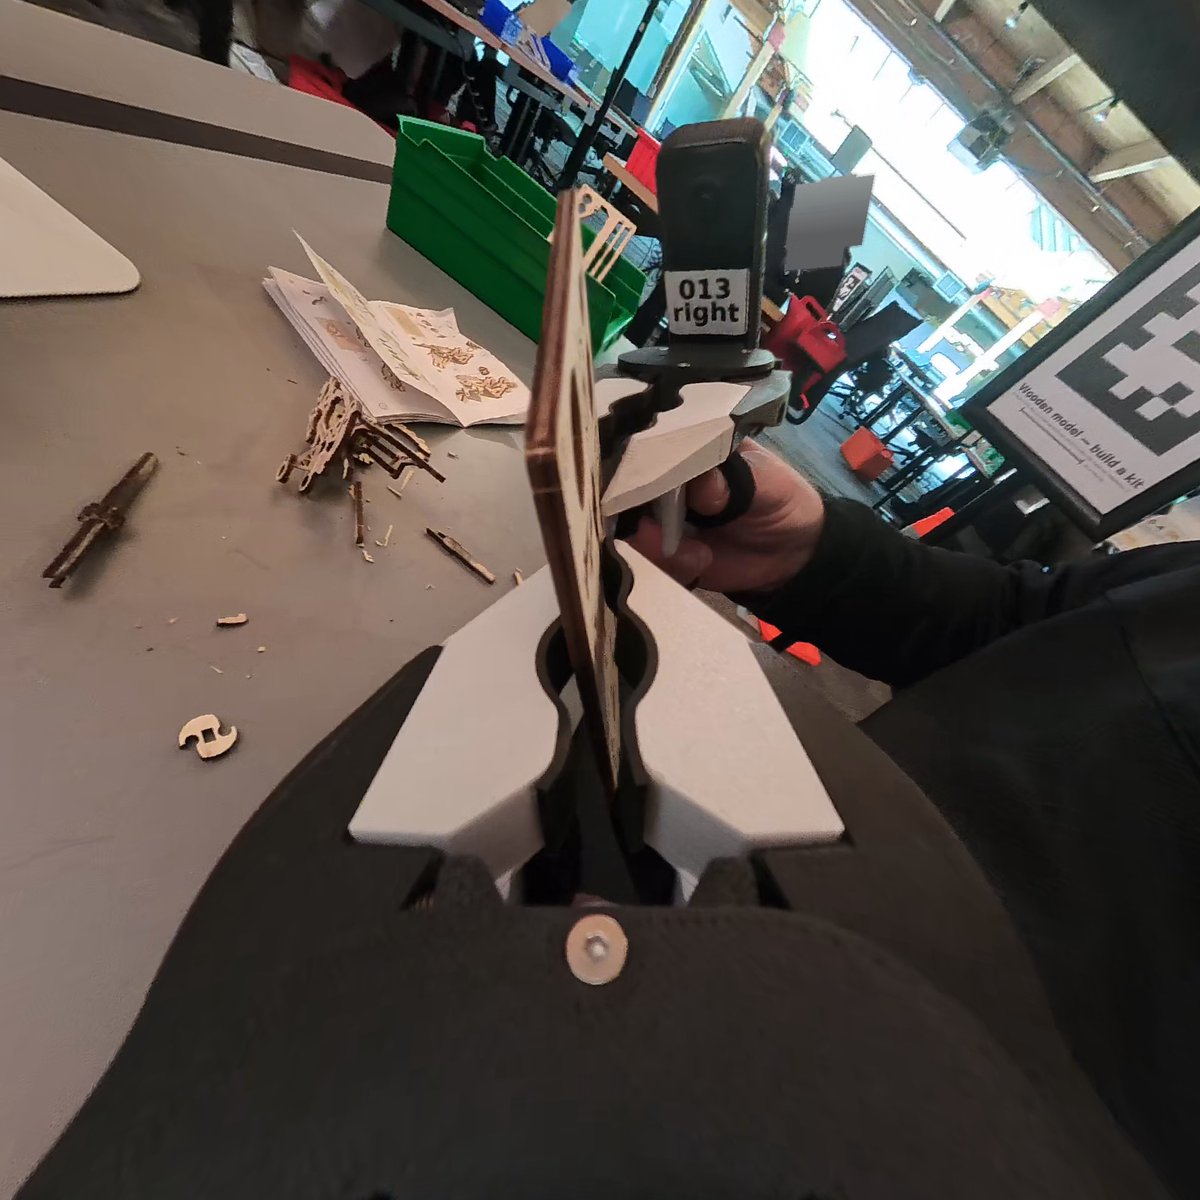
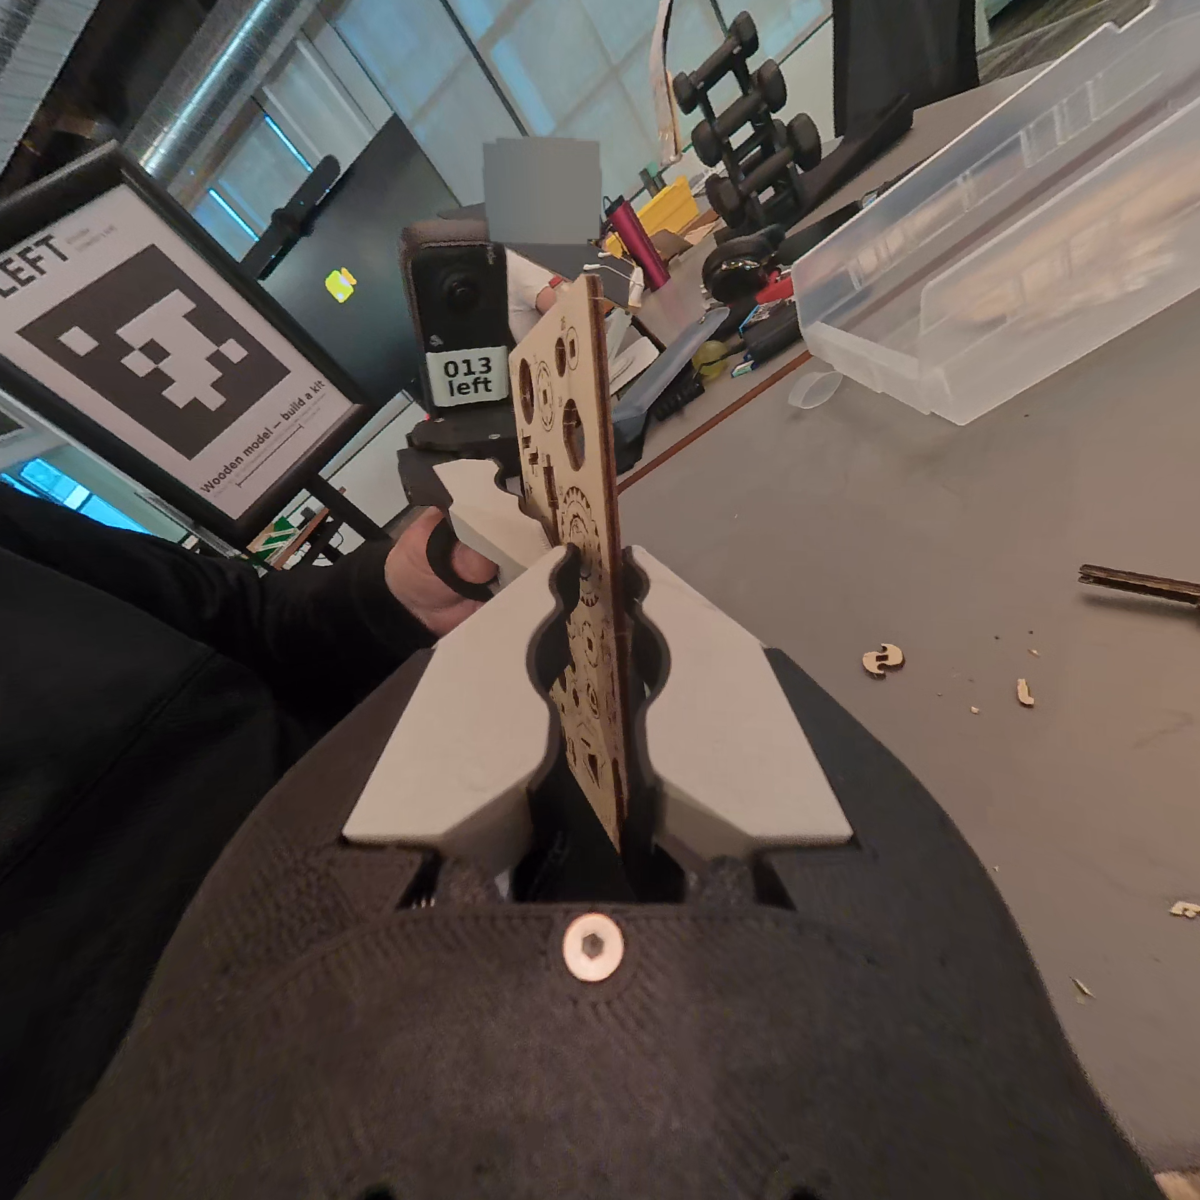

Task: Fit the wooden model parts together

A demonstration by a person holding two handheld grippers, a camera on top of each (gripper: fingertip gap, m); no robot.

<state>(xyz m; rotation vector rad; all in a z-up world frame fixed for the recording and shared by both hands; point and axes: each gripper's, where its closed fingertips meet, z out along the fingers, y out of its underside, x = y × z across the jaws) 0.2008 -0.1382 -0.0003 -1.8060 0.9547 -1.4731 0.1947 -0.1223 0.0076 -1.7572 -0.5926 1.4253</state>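
Observation:
A thin laser-cut wooden parts sheet [image 1: 571, 389] stands on edge above the table, held from both ends. My left gripper [image 1: 594, 584] is shut on its near end in the left wrist view. My right gripper [image 2: 600, 565] is shut on the same sheet [image 2: 571, 402], whose face shows cut gears and holes. Each gripper also shows in the other view, clamped on the far end: the right gripper [image 1: 623, 422] and the left gripper [image 2: 519, 500]. A partly built wooden model [image 1: 344, 428] lies on the grey table [image 1: 195, 844].
An open instruction booklet [image 1: 402, 350] and a green bin [image 1: 487, 221] lie behind the model. Loose pieces lie about: a small round part [image 1: 208, 737], a dark rod [image 1: 97, 519], a stick [image 1: 461, 545]. A clear plastic box [image 2: 1006, 247] sits at the right. A framed marker sign [image 1: 1117, 363] stands nearby. The grippers are tip to tip, or close to it. Both grippers' tips are roughly 20 centimetres from the partly built wooden model [image 1: 344, 428].

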